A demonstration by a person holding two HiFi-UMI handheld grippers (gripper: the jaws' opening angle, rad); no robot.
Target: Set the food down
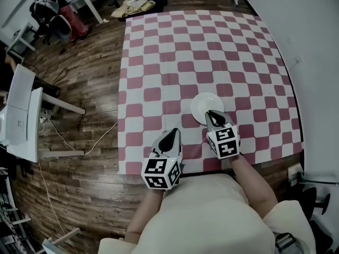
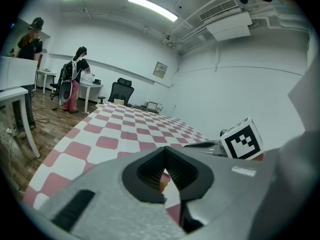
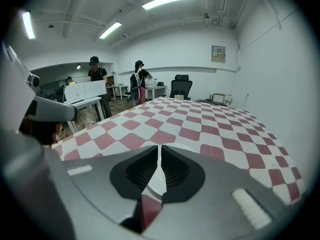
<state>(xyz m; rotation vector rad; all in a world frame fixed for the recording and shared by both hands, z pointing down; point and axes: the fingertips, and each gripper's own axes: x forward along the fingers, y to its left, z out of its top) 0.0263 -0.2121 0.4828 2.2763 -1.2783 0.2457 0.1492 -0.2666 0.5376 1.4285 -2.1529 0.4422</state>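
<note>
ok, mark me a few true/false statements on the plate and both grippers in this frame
The white plate lies on the checked cloth. True.
The right gripper's jaws stand wide apart. False: they are closed, nothing between them, above the plate's near rim.
The plate is piled with food. False: it looks bare.
A small yellowish piece sits between the left gripper's jaws. True.
The left gripper hangs over the plate. False: it is at the cloth's near edge, left of the plate.

We see a smooth, matt checked tablecloth (image 1: 212, 52), a glossy white plate (image 1: 201, 102) that looks ceramic, and a grainy wooden floor (image 1: 90, 73).
</note>
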